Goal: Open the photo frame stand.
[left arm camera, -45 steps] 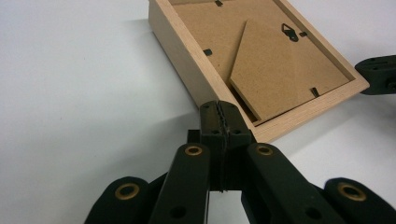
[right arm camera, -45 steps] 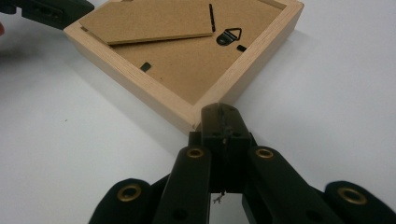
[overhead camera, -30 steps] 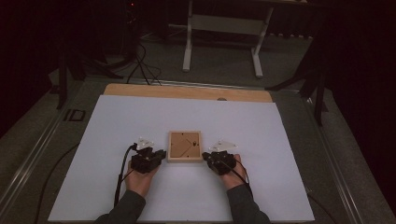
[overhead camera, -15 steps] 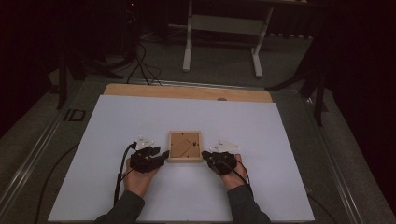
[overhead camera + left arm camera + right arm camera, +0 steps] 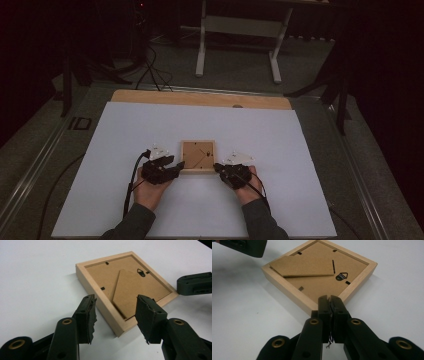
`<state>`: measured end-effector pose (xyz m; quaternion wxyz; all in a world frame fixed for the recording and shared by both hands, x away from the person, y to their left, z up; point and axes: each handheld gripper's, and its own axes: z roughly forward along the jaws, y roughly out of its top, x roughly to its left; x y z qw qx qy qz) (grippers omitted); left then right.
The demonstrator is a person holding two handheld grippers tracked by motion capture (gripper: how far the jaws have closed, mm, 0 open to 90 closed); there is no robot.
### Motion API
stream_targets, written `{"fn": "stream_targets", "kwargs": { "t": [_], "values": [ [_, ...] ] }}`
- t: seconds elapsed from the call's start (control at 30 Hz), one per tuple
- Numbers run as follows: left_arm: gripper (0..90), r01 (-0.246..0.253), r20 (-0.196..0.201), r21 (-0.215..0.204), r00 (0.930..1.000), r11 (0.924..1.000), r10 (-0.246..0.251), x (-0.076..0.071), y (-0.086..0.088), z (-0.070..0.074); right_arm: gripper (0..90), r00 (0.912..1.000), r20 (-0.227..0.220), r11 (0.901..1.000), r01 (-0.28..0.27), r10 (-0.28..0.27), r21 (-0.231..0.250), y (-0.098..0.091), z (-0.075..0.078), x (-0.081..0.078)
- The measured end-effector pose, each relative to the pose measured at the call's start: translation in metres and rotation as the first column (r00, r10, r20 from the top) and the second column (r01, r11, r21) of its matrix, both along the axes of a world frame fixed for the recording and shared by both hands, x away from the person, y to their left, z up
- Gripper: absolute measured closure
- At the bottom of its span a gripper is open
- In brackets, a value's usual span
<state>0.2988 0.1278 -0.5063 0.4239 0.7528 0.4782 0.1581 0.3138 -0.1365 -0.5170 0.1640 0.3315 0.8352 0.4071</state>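
The wooden picture frame [image 5: 198, 155] is lying face down, backing board up, approx. at the centre of the white counter [image 5: 125, 130], slightly toward 6 o'clock in the high view. Its fold-out stand flap [image 5: 128, 291] is lying nearly flat on the backing, w/ a small metal hanger [image 5: 341, 276] next to it.

The left hand-held gripper [image 5: 176, 166] is sitting at the frame's 8 o'clock corner. In the left gripper view its jaws are standing apart, released, having just been opening; the pads [image 5: 91, 315] are hovering either side of the near corner of the frame, not pressing on it.

The right hand-held gripper [image 5: 219, 167] is sitting at the frame's 4 o'clock corner. In the right gripper view its jaws are clenched together, pads [image 5: 329, 307] meeting w/ nothing between them, tips just at the frame's near corner; can't tell if touching.

A hand is wrapping each gripper from 6 o'clock, sleeves dark. Beyond the counter at 12 o'clock, a wooden strip [image 5: 200, 98] is edging it, w/ a white stand [image 5: 240, 30] on the floor further back.
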Motion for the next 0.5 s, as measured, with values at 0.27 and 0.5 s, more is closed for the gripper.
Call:
{"fn": "stream_targets", "kwargs": {
  "t": [0.27, 0.5],
  "values": [
    [50.5, 0.03, -0.002, 0.031, 0.9995, 0.9991, -0.03, 0.002, -0.009, 0.0, 88.1, 1.0, -0.001, 1.0, -0.006, 0.006, 0.005, 0.001, 0.0, -0.001],
    [50.1, 0.045, 0.004, 0.047, 0.999, 0.9979, -0.046, 0.008, -0.014, 0.001, 88.4, 1.0, -0.002, 0.9999, -0.009, 0.009, 0.009, 0.001, -0.001, -0.001]
  ]
}}
